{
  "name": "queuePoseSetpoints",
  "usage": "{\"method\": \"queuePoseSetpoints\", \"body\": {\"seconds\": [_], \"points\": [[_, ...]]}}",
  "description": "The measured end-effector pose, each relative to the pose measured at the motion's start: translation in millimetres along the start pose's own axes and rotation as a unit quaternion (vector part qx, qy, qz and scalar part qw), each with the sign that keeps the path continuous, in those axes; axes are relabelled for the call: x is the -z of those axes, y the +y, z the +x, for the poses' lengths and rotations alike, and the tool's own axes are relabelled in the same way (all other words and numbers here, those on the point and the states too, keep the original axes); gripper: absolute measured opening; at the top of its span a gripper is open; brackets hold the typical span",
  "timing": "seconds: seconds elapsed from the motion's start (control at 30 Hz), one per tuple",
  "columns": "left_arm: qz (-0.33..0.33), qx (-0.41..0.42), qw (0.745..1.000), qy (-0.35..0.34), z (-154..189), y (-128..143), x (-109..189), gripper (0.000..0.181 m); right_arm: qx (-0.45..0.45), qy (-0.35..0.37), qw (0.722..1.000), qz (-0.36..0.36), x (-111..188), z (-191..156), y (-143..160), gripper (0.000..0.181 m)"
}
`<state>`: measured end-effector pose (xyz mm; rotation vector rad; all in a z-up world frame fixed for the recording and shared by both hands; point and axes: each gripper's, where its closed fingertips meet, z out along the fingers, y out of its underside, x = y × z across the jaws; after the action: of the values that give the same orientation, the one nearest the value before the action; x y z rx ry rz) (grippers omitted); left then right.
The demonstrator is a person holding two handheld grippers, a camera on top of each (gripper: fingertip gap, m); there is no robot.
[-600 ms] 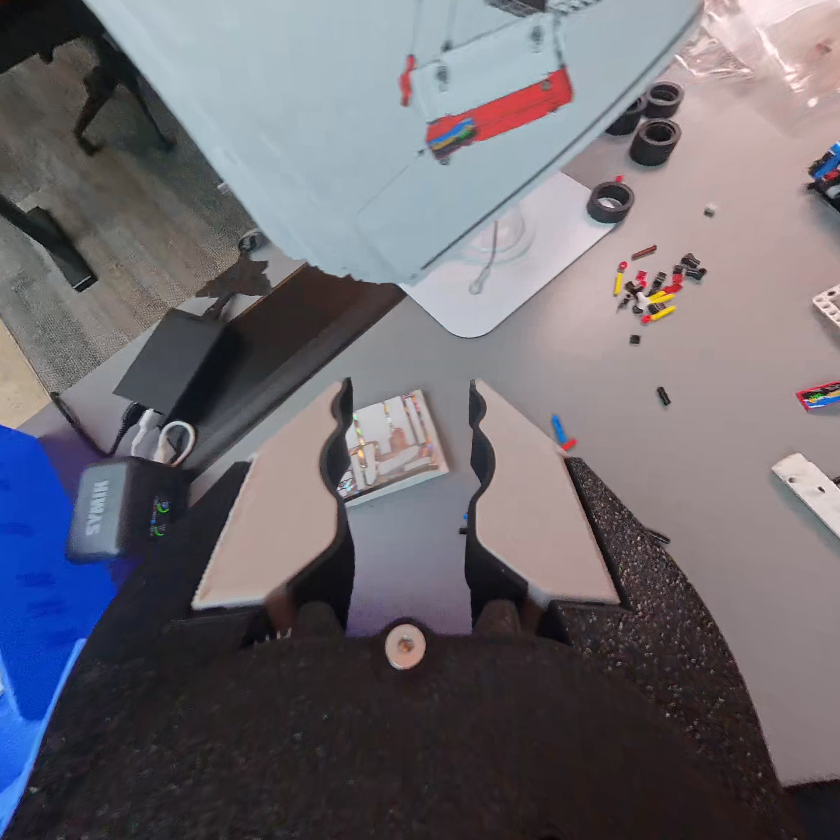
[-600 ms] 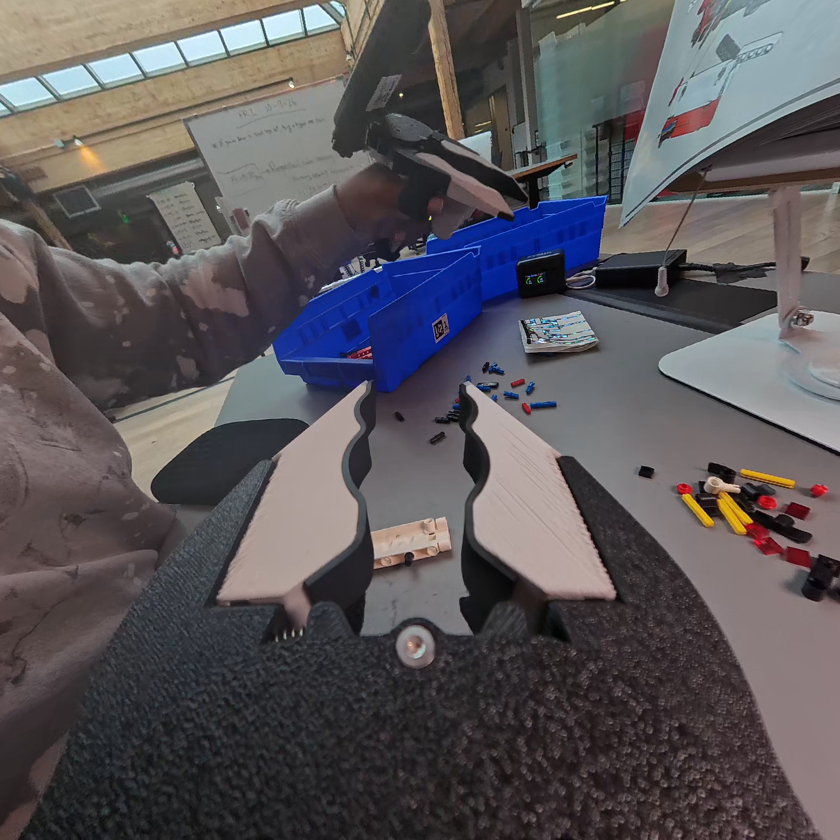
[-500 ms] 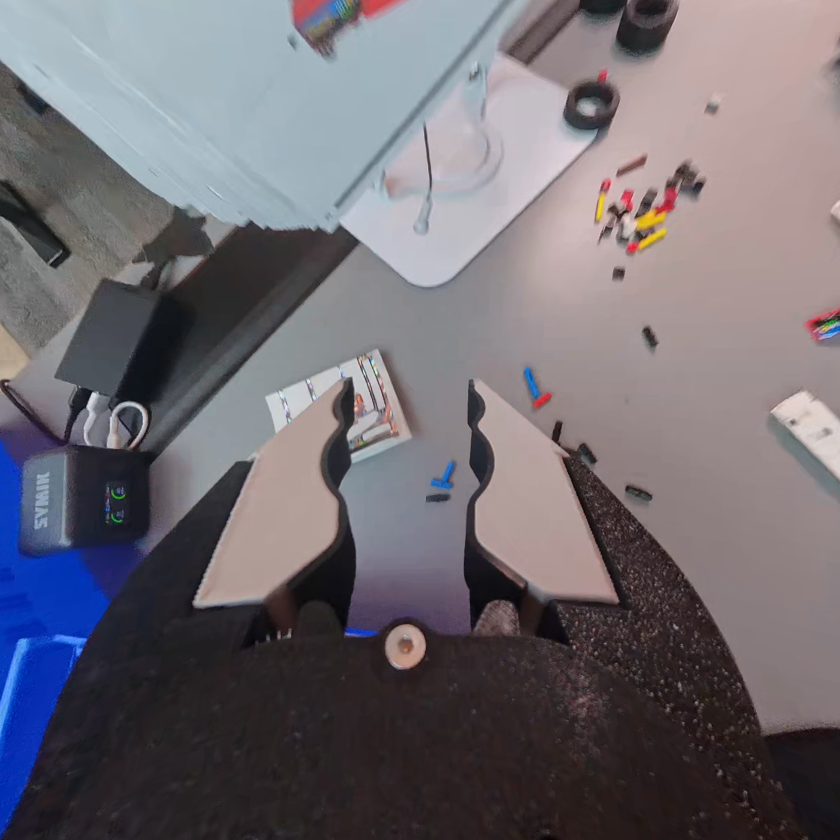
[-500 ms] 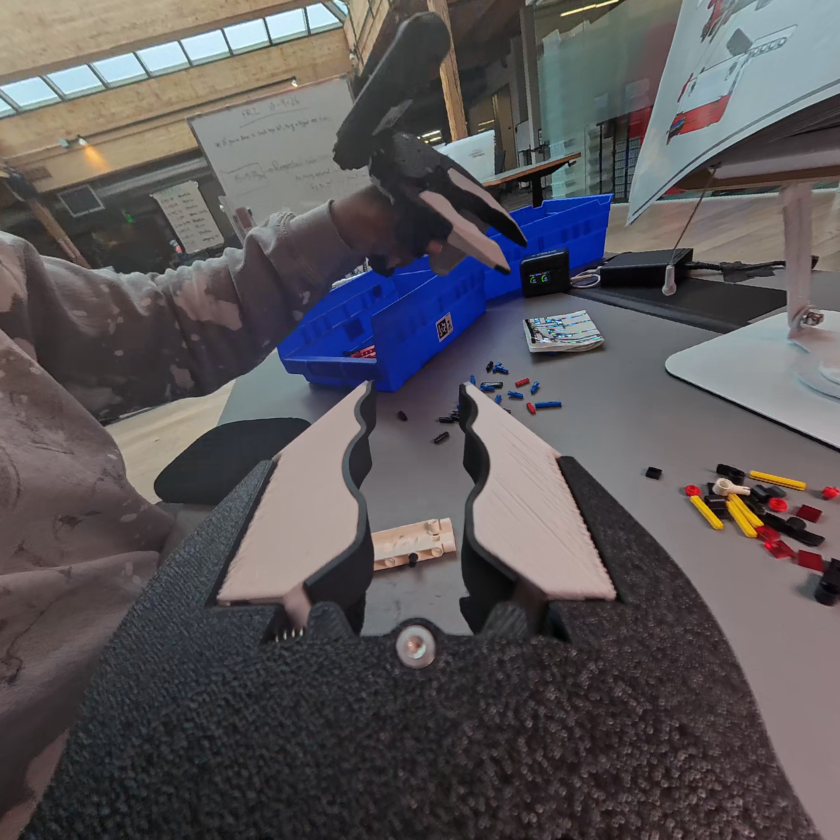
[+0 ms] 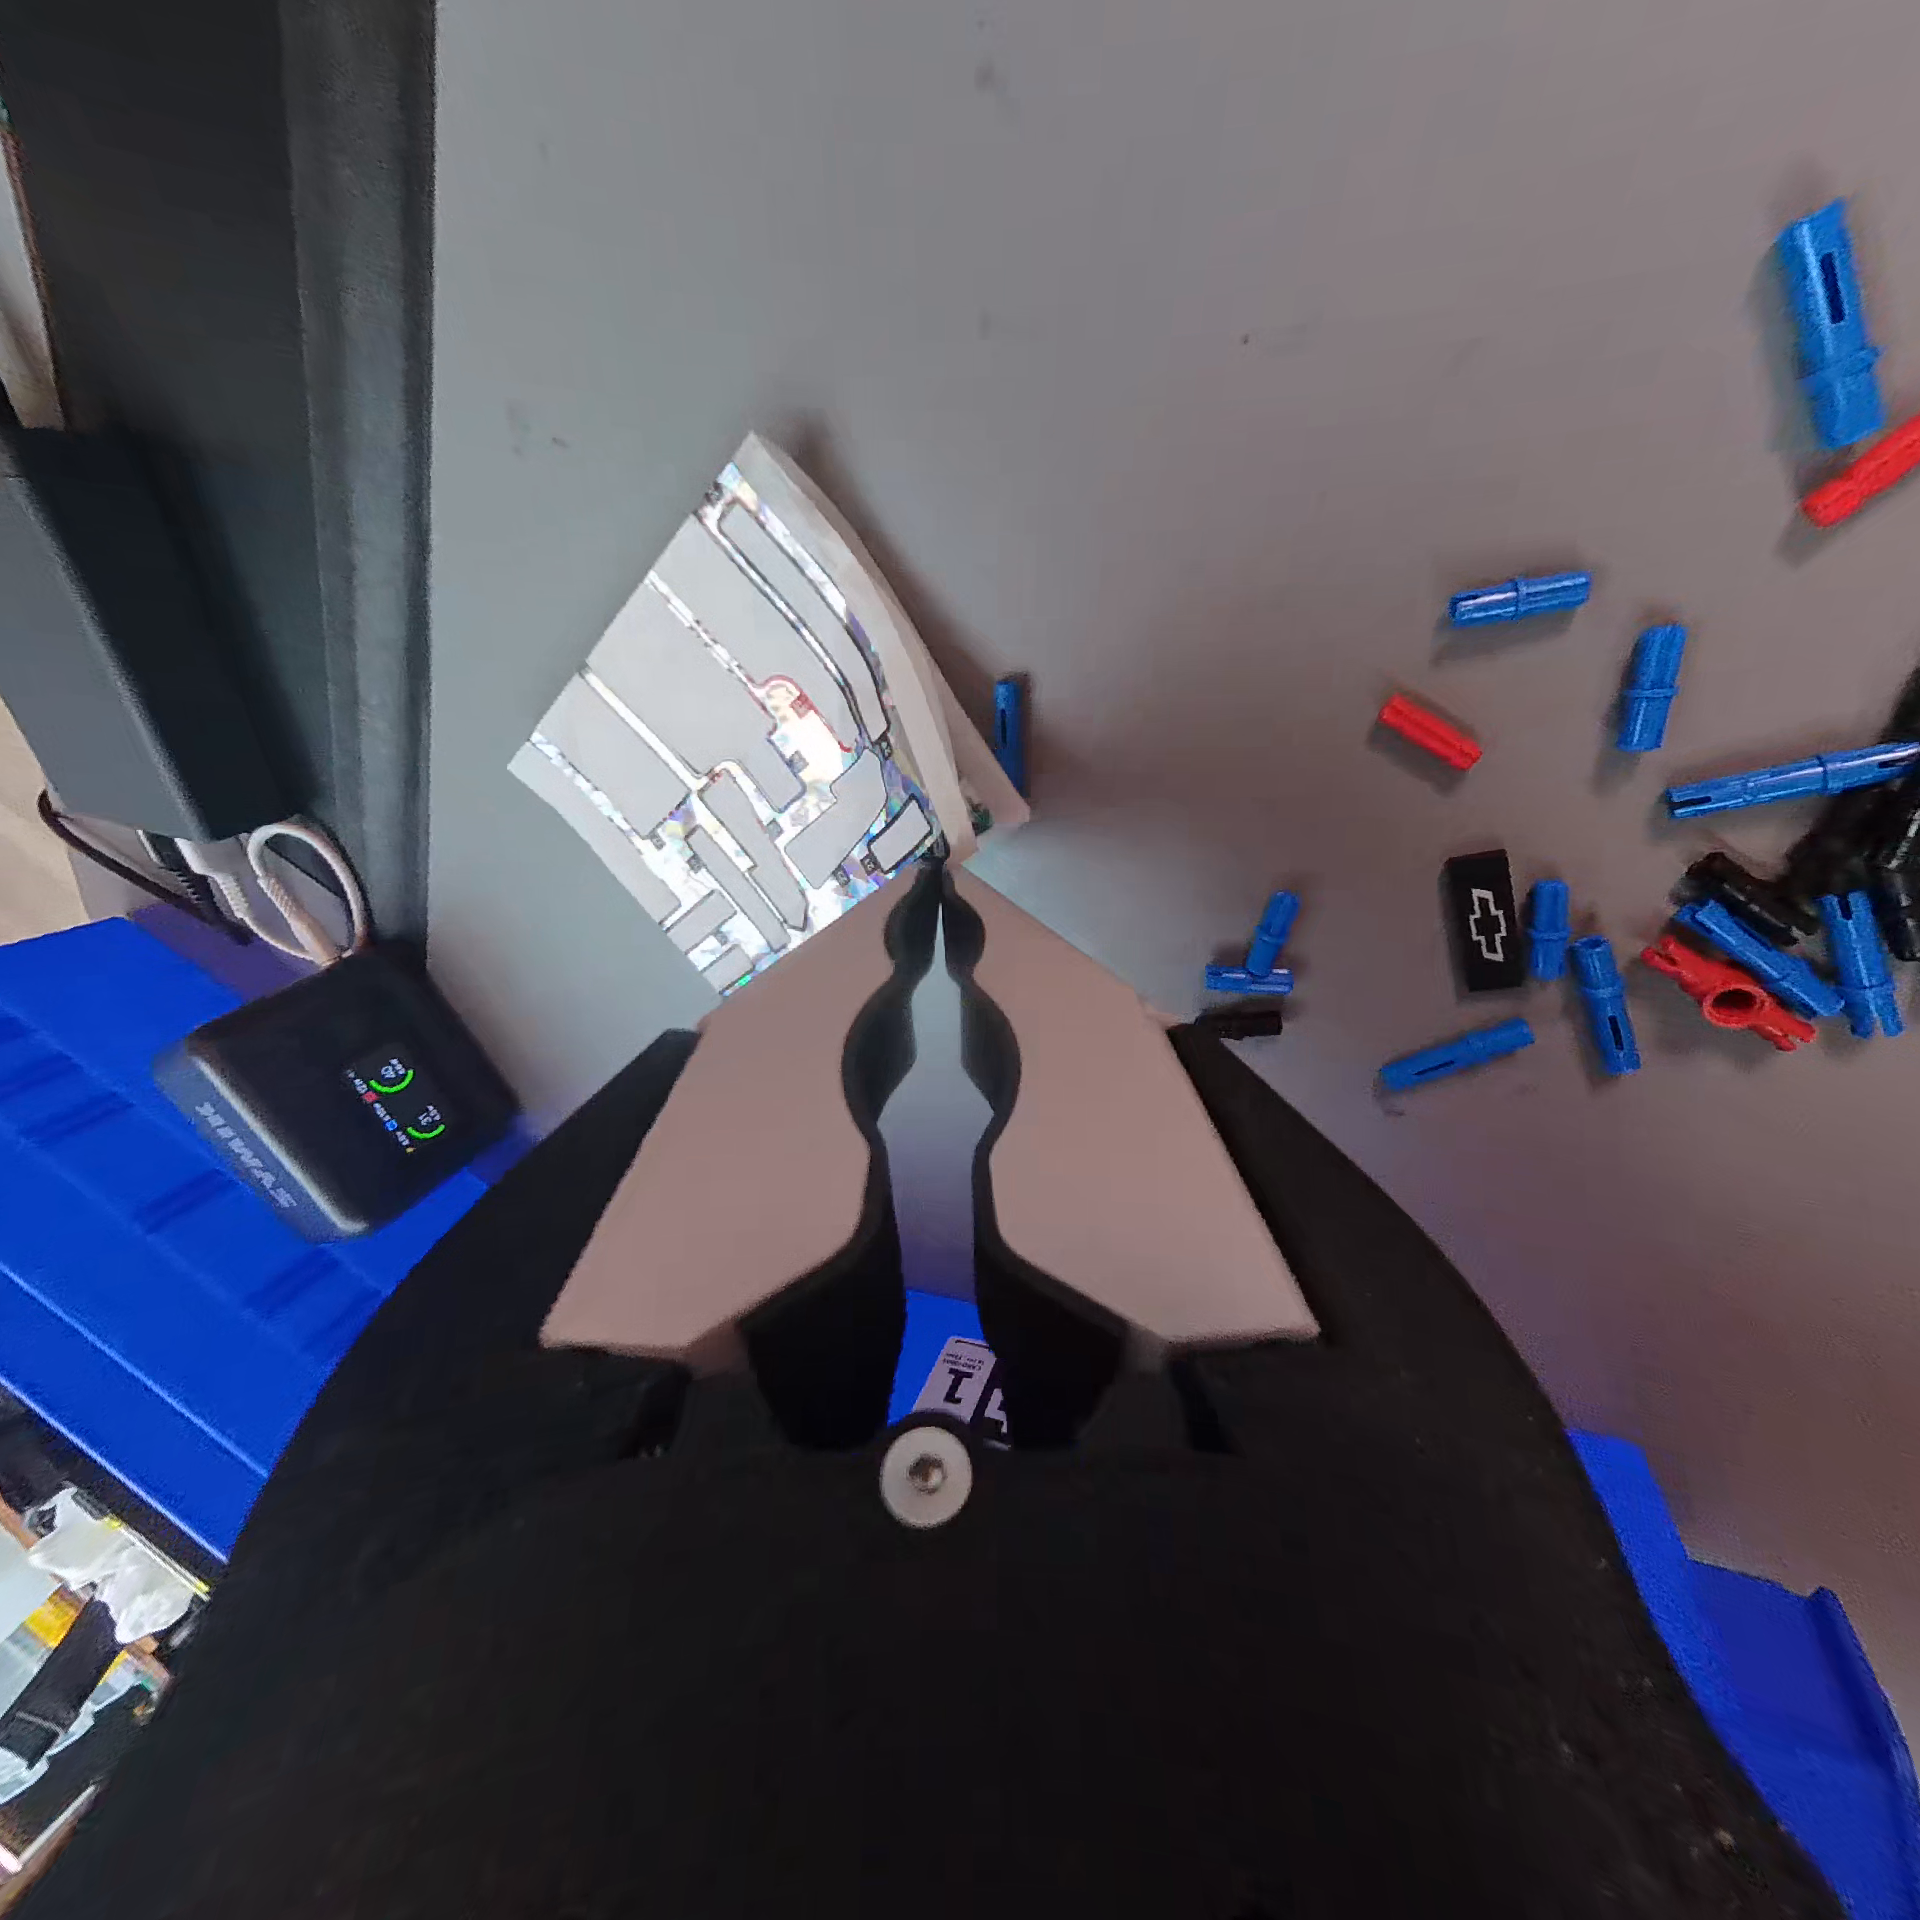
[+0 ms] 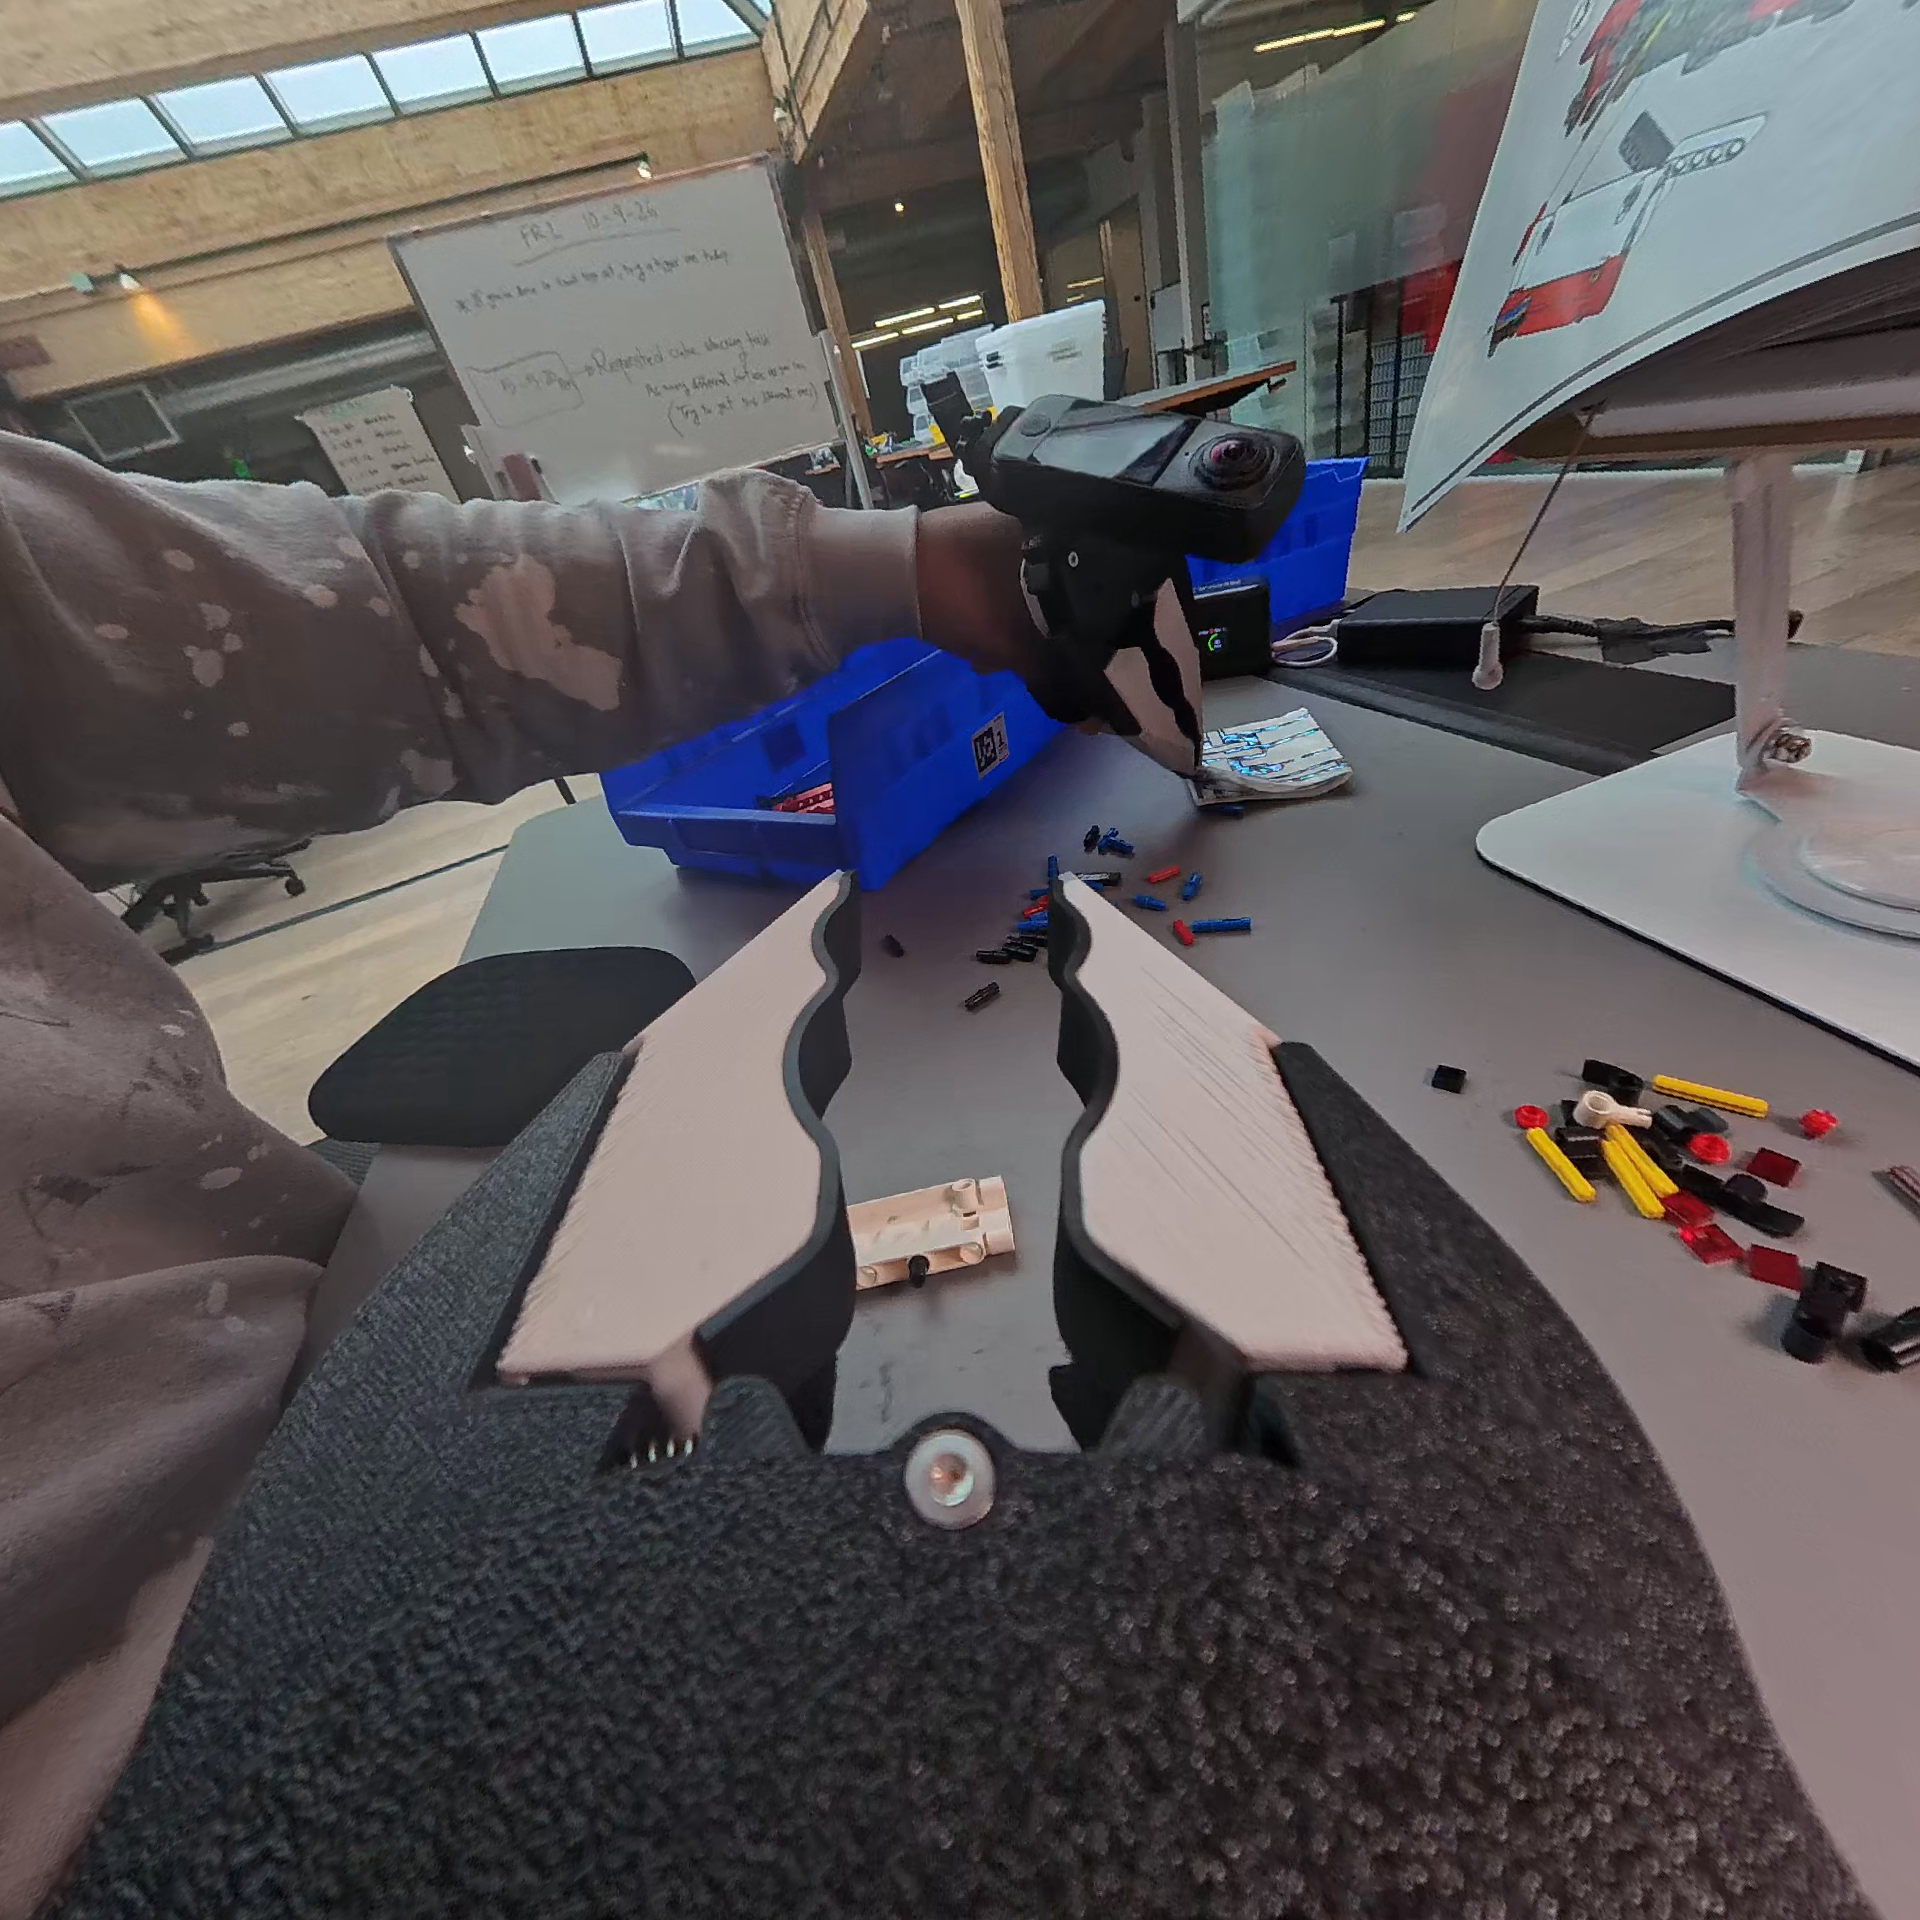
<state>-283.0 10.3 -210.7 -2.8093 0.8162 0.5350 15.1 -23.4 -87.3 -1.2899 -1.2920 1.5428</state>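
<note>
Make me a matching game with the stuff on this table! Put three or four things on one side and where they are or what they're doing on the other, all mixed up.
Things:
1. left tongs
2. right tongs
3. shiny sticker sheet
4. tan plate piece

Places or states:
A. lying on the table between two open fingers
B. shut, tips pinching a corner of a sheet
C. open, holding nothing
D. corner gripped, beside a small blue pin

Pairs: 1-B, 2-C, 3-D, 4-A
</note>
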Motion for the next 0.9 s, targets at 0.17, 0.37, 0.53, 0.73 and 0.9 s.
{"method": "queuePoseSetpoints", "body": {"seconds": [0.17, 0.37, 0.53, 0.73, 0.9], "points": [[0.042, 0.074, 0.996, -0.025, -35.6, -4.1, 8.8, 0.0, 0.0, -0.002, 1.0, -0.001, -0.8, -0.3, 0.8, 0.036], [0.093, 0.122, 0.986, -0.067, -70.7, -23.4, -7.6, 0.0, 0.0, 0.008, 1.0, -0.003, -0.2, 4.7, 2.4, 0.036], [0.159, 0.172, 0.972, 0.024, -55.7, -47.0, 6.1, 0.023, -0.001, 0.01, 1.0, -0.003, 0.6, 5.9, 2.4, 0.035], [0.093, 0.099, 0.979, 0.149, 10.2, -29.1, 10.3, 0.027, 0.0, -0.003, 1.0, -0.009, -2.5, -0.2, 5.2, 0.035], [0.037, 0.086, 0.983, 0.159, 20.7, -21.3, -5.7, 0.009, 0.005, 0.0, 1.0, -0.009, -2.2, -1.8, 4.3, 0.035]]}}
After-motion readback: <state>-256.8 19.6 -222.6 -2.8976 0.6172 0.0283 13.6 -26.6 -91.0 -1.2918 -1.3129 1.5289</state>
